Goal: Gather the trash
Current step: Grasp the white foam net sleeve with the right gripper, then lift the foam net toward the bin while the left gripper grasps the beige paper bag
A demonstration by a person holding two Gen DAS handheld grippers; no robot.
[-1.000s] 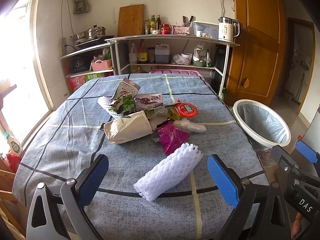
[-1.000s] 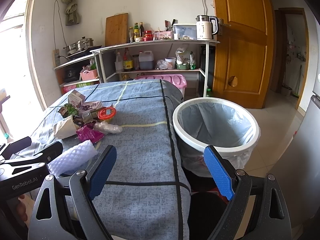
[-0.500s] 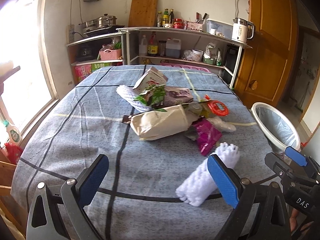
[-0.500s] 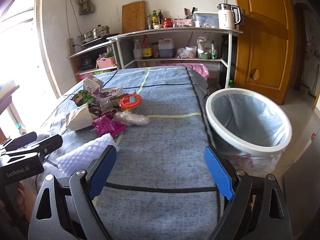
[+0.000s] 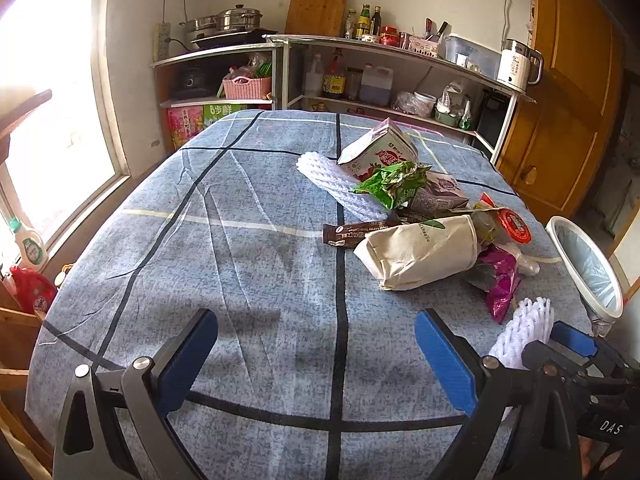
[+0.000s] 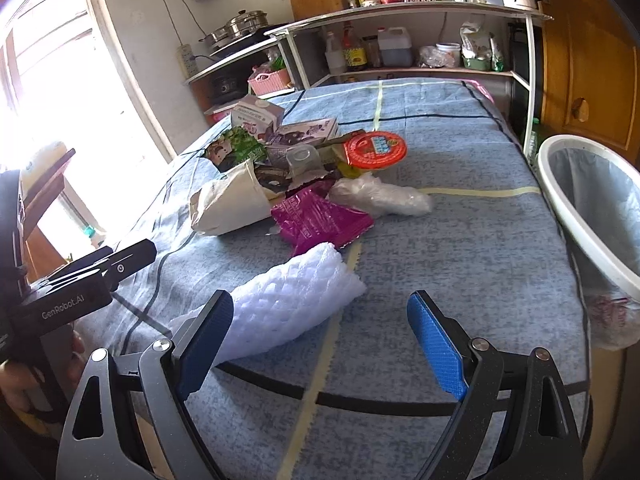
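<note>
The trash pile [image 6: 304, 168] sits mid-table on the blue checked cloth [image 5: 240, 264], with a white foam net [image 6: 288, 304] lying nearer, just left of the right gripper [image 6: 320, 340]. Both that and the left gripper [image 5: 316, 356] gape wide, holding nothing. The lined bin [image 6: 592, 216] stands at the table's right edge.

Blue checked table [image 5: 248, 264] under heaped trash [image 5: 424, 216]

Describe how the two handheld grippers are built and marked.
Both the left gripper and the right gripper have dark grey metal frames with triangular cut-outs, silver rivets and two fingers faced with blue textured pads. White lettering reads "GenRobot.AI" on the left body and "DAS" on the right.
</note>
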